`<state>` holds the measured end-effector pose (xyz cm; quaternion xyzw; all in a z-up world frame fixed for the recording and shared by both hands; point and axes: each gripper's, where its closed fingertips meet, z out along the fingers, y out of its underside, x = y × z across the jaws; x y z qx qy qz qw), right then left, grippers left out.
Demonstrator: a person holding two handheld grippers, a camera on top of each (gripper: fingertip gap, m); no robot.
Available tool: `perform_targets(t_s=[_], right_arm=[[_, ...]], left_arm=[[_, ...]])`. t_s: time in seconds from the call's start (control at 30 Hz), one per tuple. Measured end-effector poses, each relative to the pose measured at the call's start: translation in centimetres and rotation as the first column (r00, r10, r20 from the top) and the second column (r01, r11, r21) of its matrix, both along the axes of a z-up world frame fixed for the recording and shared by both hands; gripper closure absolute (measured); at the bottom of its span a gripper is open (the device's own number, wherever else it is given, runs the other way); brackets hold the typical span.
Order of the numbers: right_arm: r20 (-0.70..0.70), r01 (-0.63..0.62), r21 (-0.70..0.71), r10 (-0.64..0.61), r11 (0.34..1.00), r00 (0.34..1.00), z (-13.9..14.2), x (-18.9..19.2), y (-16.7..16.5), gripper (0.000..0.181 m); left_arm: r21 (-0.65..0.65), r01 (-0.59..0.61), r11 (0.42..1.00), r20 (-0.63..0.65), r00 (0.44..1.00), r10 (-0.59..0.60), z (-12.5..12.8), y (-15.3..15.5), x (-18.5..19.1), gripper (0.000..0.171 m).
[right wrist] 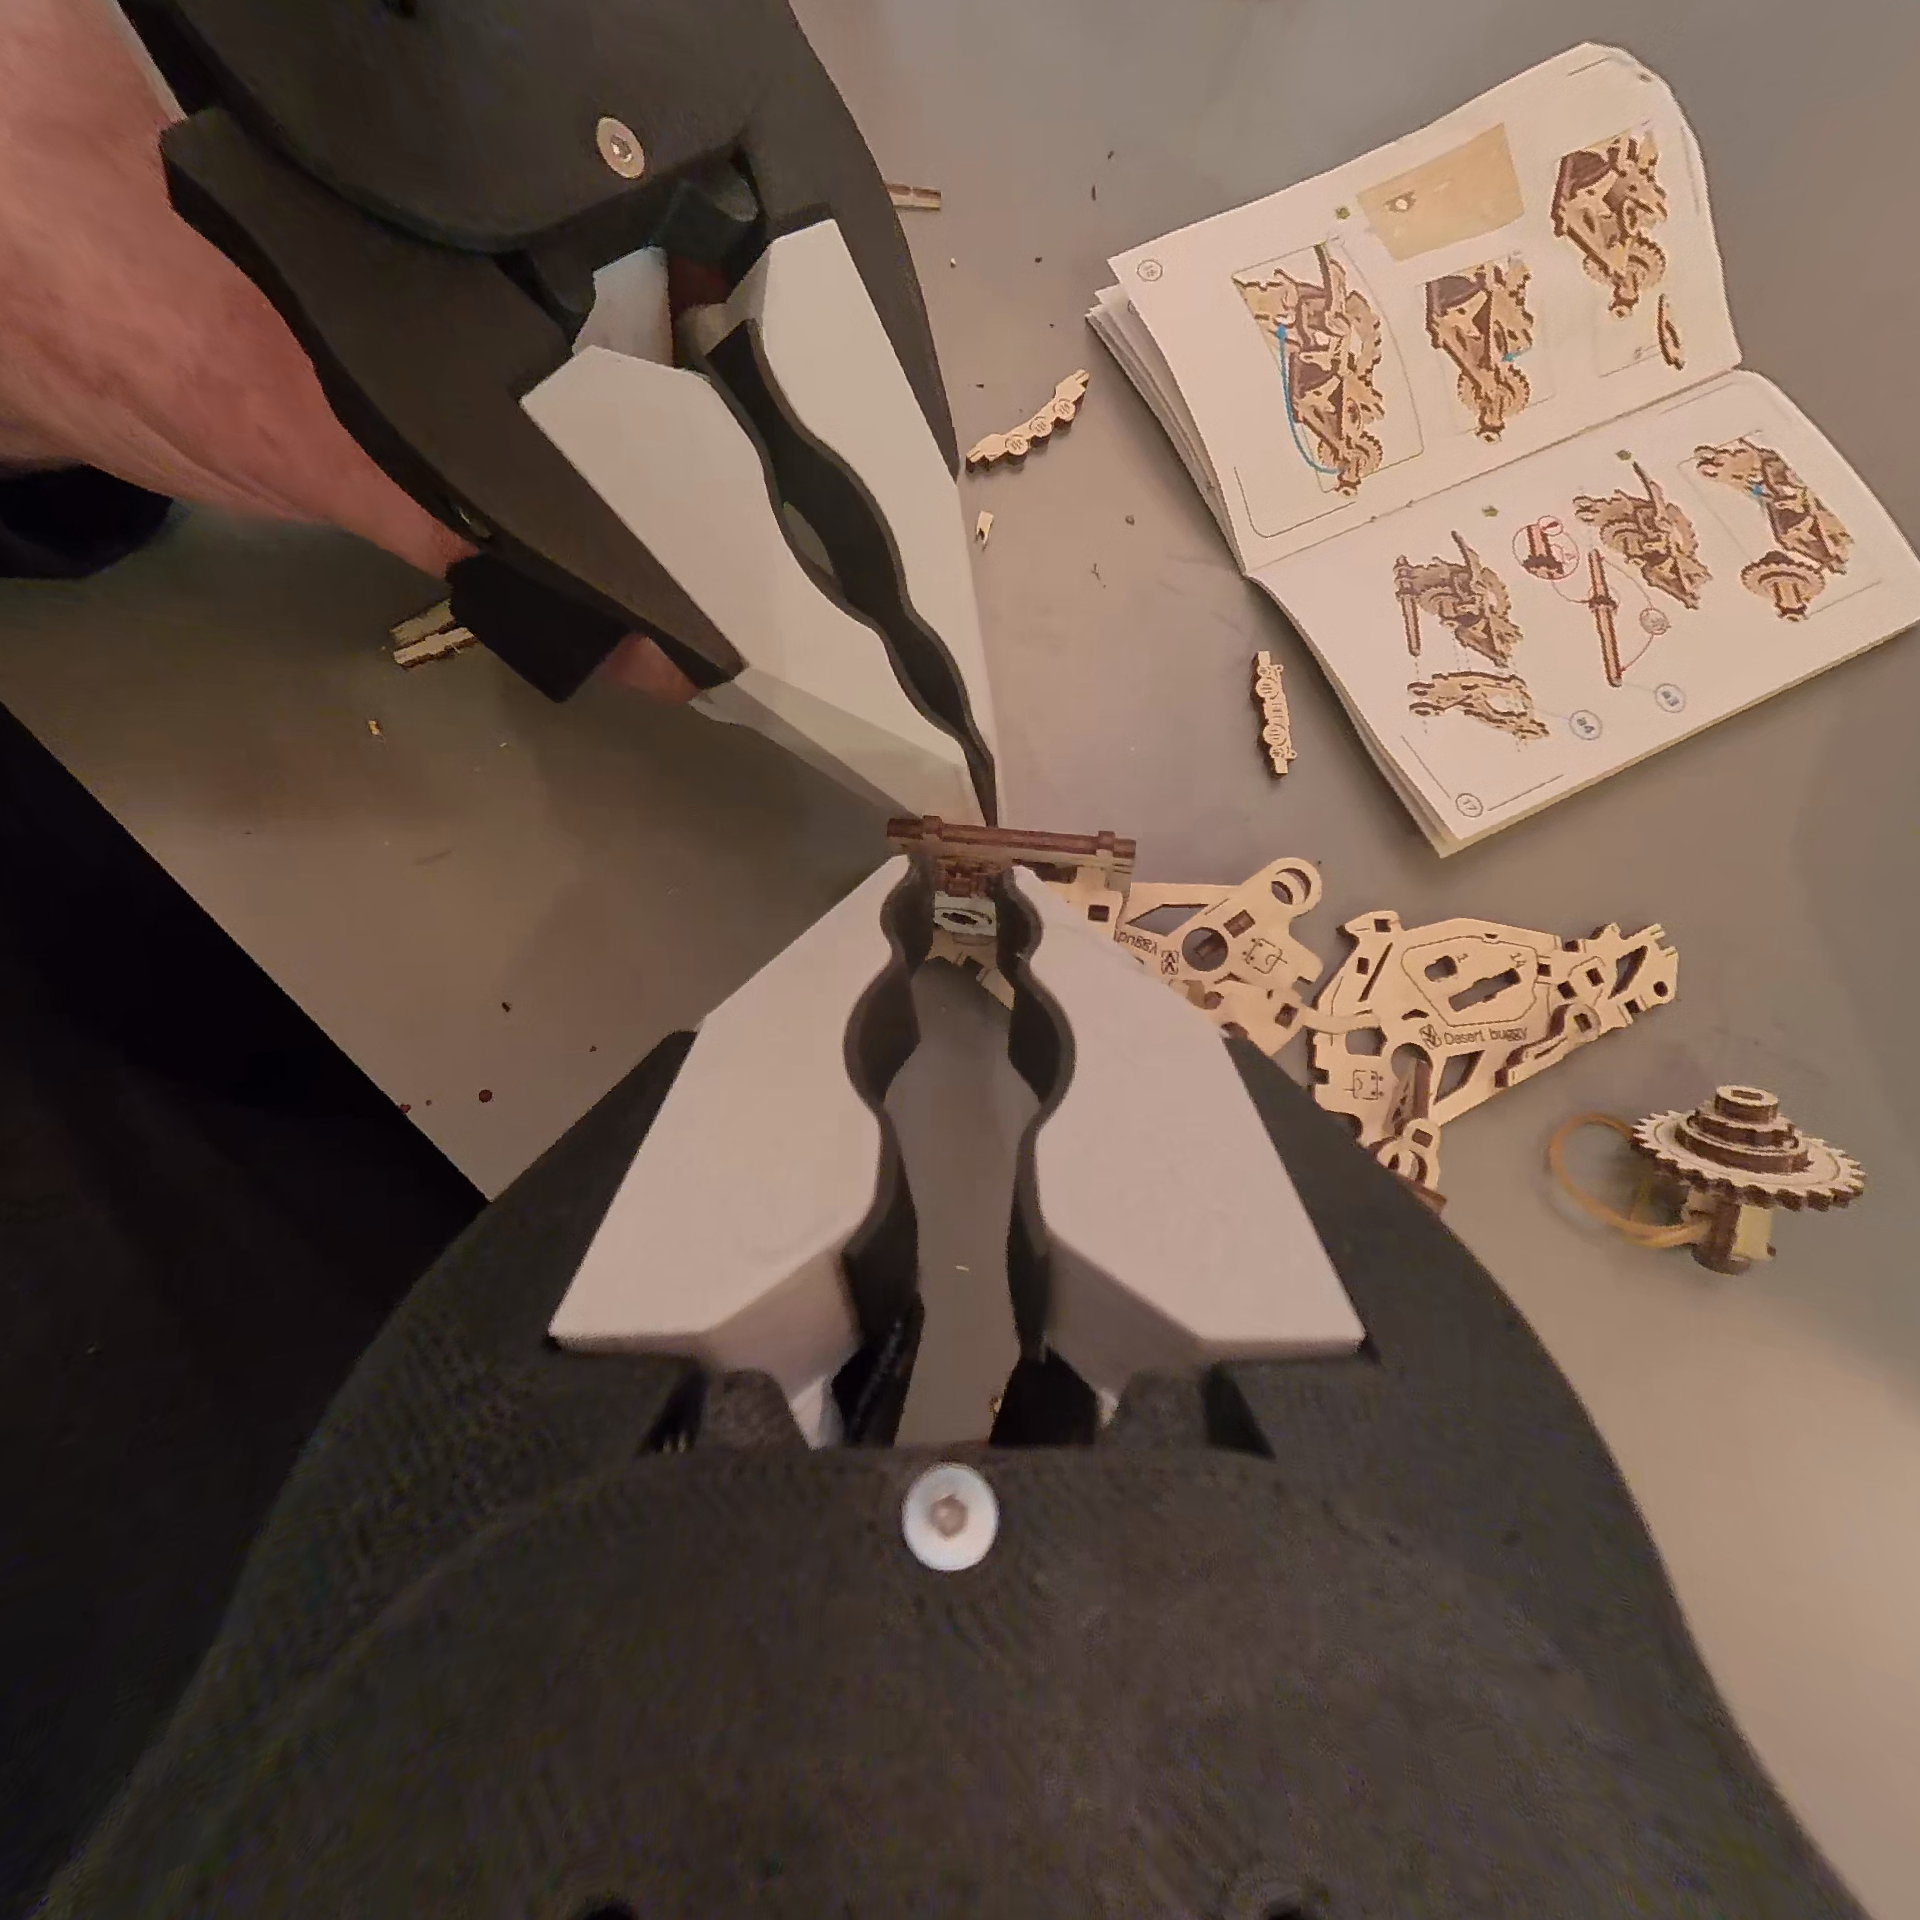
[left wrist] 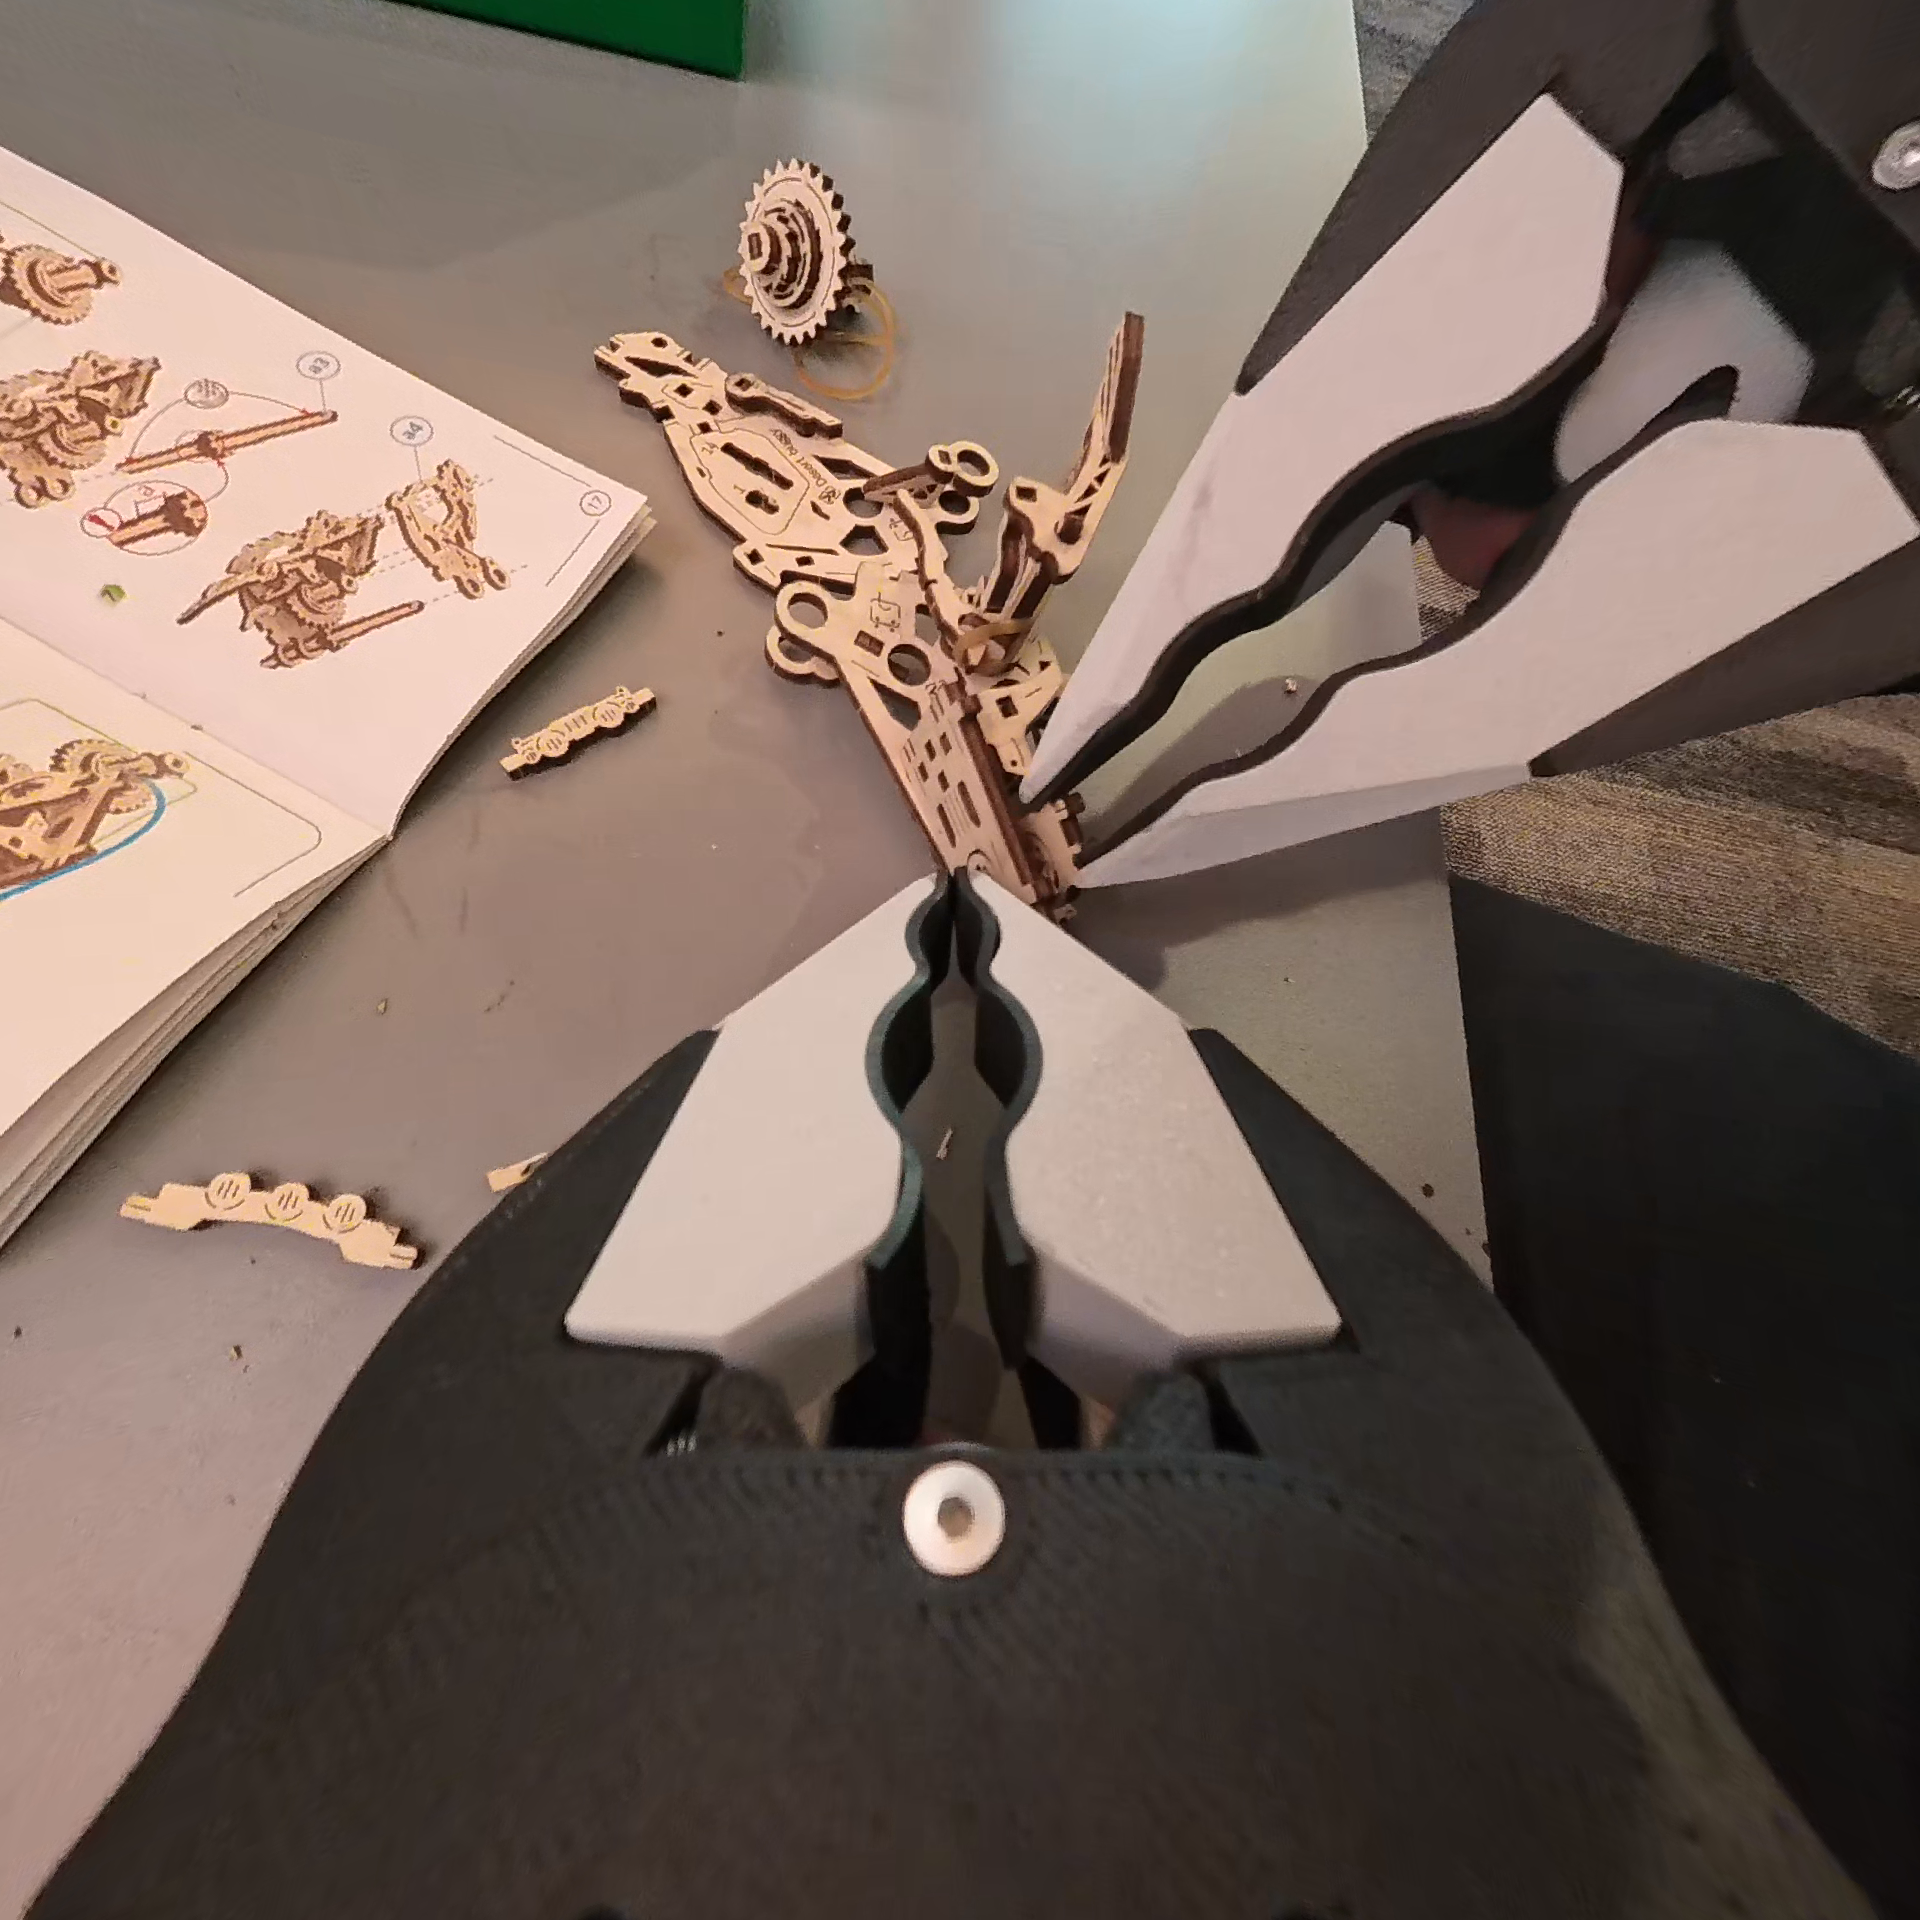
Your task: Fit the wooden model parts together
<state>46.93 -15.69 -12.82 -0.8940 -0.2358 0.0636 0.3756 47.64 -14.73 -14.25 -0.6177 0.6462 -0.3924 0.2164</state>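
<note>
Here the left gripper (left wrist: 957, 883) has its fingers pinched tight on the near end of the wooden model frame (left wrist: 940, 727), close to the bench's (left wrist: 520, 935) right edge. The right gripper (right wrist: 957, 873) clamps the same end of the frame. A toothed gear (left wrist: 795, 260) sits farther back, an open instruction booklet (left wrist: 260, 582) toward the left edge.
</note>
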Motion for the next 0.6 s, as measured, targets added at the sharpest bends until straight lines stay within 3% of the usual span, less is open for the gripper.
perform_targets(t_s=[0.3,0.6], right_arm=[[-0.008,0.002,0.058,-0.002,0.998,1.000,1.2,0.1,0.0,0.172],[0.094,-0.022,-0.040,0.025,0.999,0.995,0.7,0.4,-0.7,0.170]], left_arm=[[0.029,0.008,1.000,-0.007,1.000,-0.008,-0.2,-0.2,0.2,0.171],[0.000,0.026,1.000,0.005,1.000,-0.026,0.1,-0.5,0.6,0.171]])
